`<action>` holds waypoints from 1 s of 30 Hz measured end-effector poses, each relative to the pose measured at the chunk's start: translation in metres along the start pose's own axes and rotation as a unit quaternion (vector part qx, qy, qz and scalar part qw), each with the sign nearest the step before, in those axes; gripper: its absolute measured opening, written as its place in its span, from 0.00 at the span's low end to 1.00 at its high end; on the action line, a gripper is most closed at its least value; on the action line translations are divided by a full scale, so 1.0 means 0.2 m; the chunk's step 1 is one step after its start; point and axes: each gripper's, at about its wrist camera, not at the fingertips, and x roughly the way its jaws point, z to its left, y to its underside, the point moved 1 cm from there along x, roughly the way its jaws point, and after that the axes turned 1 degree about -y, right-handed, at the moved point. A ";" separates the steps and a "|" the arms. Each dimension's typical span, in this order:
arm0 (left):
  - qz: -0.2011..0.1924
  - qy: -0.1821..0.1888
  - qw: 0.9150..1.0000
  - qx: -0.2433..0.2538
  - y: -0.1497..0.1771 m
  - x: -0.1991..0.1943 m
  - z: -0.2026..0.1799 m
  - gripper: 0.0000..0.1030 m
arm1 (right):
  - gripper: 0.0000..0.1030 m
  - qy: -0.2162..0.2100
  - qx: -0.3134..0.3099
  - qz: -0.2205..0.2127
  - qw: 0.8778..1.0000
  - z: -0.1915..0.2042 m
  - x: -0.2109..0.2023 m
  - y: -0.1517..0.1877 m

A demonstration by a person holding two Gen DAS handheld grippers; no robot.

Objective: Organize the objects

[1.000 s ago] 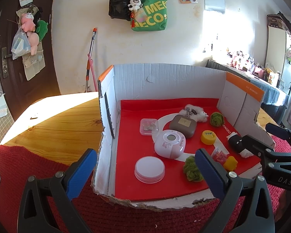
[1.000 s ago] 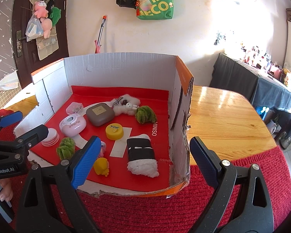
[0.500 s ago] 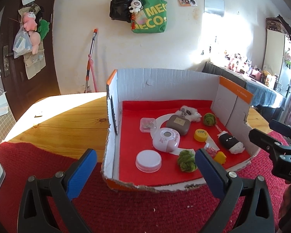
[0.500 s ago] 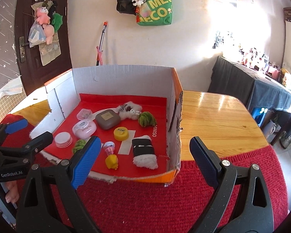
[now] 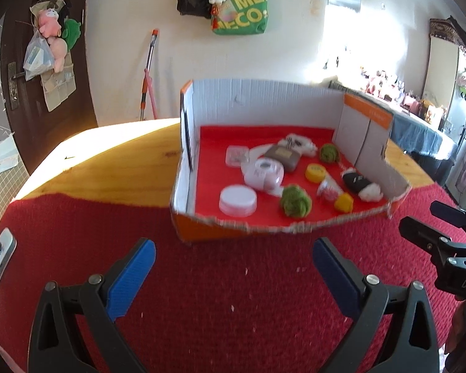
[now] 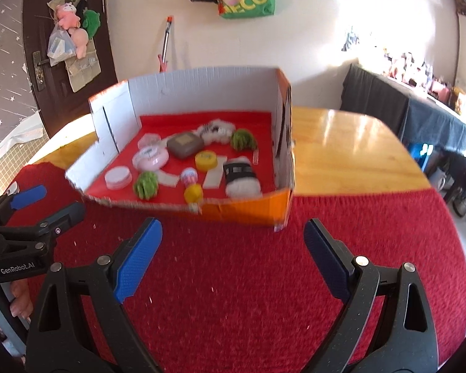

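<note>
From the left wrist view, the left tool (image 5: 233, 267) is seen with its blue pads spread wide and nothing between them, over an open stretch of red cloth (image 5: 202, 295) that covers the near part of the desk (image 5: 108, 161). A small white device (image 5: 0, 255) lies at the cloth's left edge. The cardboard box (image 5: 264, 105) sits toward the far right of the desk, its torn low front wall facing the tool. Compared with a second ago, the box is seen farther off, and bare cloth now lies between it and the pads. The right tool (image 5: 425, 220) is seen at the right edge.

Inside, on a red liner, are held a white round jar (image 5: 237, 200), a pink round case (image 5: 264, 174), a brown case (image 5: 282, 157), a yellow cap (image 5: 315, 172), two green yarn balls (image 5: 295, 202) and a black-and-white roll (image 5: 362, 185).

From the right wrist view, the right tool (image 6: 233, 251) is likewise held wide open and empty – cloth (image 6: 233, 295) is free beneath it, and bare wood (image 6: 341, 149) lies open to the right of the box (image 6: 202, 87). The same retreat from the box is seen here.
</note>
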 end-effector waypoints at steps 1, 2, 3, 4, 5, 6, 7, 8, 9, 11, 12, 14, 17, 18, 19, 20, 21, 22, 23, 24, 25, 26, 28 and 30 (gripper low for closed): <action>0.006 -0.004 1.000 0.001 0.02 0.01 0.00 1.00 | 0.91 0.002 0.002 0.006 1.000 0.00 0.01 0.02; 0.011 -0.005 1.000 0.002 0.03 0.02 0.00 1.00 | 0.91 0.002 0.003 0.010 1.000 0.00 0.02 0.03; 0.017 -0.004 1.000 0.002 0.04 0.03 -0.01 1.00 | 0.91 0.003 0.004 0.015 1.000 -0.01 0.03 0.05; 0.023 -0.003 1.000 0.002 0.05 0.03 -0.01 1.00 | 0.91 0.003 0.005 0.021 1.000 0.00 0.04 0.06; 0.030 -0.003 1.000 0.001 0.07 0.04 -0.01 1.00 | 0.91 0.003 0.005 0.026 1.000 0.00 0.05 0.07; 0.036 -0.003 0.999 -0.001 0.08 0.05 -0.01 1.00 | 0.91 0.004 0.004 0.031 1.000 0.00 0.05 0.09; 0.044 0.001 0.999 -0.004 0.09 0.06 0.00 1.00 | 0.91 0.007 0.003 0.037 0.999 0.00 0.06 0.10; 0.050 0.003 0.999 -0.005 0.10 0.07 0.00 1.00 | 0.91 0.010 0.001 0.042 0.999 0.00 0.07 0.11; 0.056 0.002 0.998 -0.006 0.11 0.08 0.00 1.00 | 0.91 0.013 0.001 0.048 0.999 0.00 0.08 0.12; 0.074 -0.007 0.997 -0.007 0.13 0.11 -0.01 1.00 | 0.91 0.022 0.004 0.063 0.998 0.00 0.11 0.14; 0.082 -0.012 0.997 -0.008 0.14 0.13 -0.01 1.00 | 0.91 0.025 0.008 0.071 0.997 -0.01 0.13 0.15; 0.095 -0.018 0.995 -0.009 0.15 0.15 -0.01 1.00 | 0.91 0.030 0.020 0.088 0.995 -0.04 0.17 0.17; 0.093 -0.026 0.995 -0.003 0.16 0.15 -0.02 1.00 | 0.95 0.044 0.015 0.093 0.995 -0.03 0.17 0.18; 0.092 -0.027 0.995 -0.003 0.16 0.15 -0.02 1.00 | 0.95 0.048 0.014 0.094 0.994 -0.03 0.18 0.18; 0.093 -0.026 0.995 -0.005 0.16 0.15 -0.01 1.00 | 0.96 0.049 0.016 0.095 0.994 -0.03 0.18 0.18; 0.093 -0.026 0.995 -0.006 0.16 0.15 -0.01 1.00 | 0.99 0.050 0.017 0.096 0.994 -0.03 0.18 0.18; 0.093 -0.026 0.995 -0.006 0.16 0.15 -0.01 1.00 | 0.99 0.052 0.018 0.098 0.994 -0.03 0.19 0.18; 0.092 -0.027 0.995 -0.006 0.16 0.15 -0.01 1.00 | 1.00 0.054 0.020 0.100 0.993 -0.03 0.19 0.18; 0.092 -0.029 0.995 -0.007 0.16 0.15 -0.01 1.00 | 1.00 0.055 0.020 0.101 0.993 -0.03 0.19 0.18; 0.092 -0.030 0.995 -0.007 0.16 0.15 -0.02 1.00 | 1.00 0.057 0.019 0.102 0.993 -0.03 0.20 0.18; 0.092 -0.032 0.995 -0.008 0.16 0.15 -0.02 1.00 | 1.00 0.058 0.018 0.102 0.993 -0.03 0.20 0.18; 0.092 -0.033 0.995 -0.008 0.16 0.15 -0.02 1.00 | 1.00 0.058 0.019 0.102 0.993 -0.03 0.20 0.18; 0.092 -0.035 0.995 -0.009 0.16 0.16 -0.02 1.00 | 1.00 0.058 0.019 0.101 0.993 -0.03 0.20 0.18; 0.092 -0.037 0.995 -0.009 0.16 0.15 -0.03 1.00 | 1.00 0.060 0.018 0.101 0.993 -0.03 0.20 0.18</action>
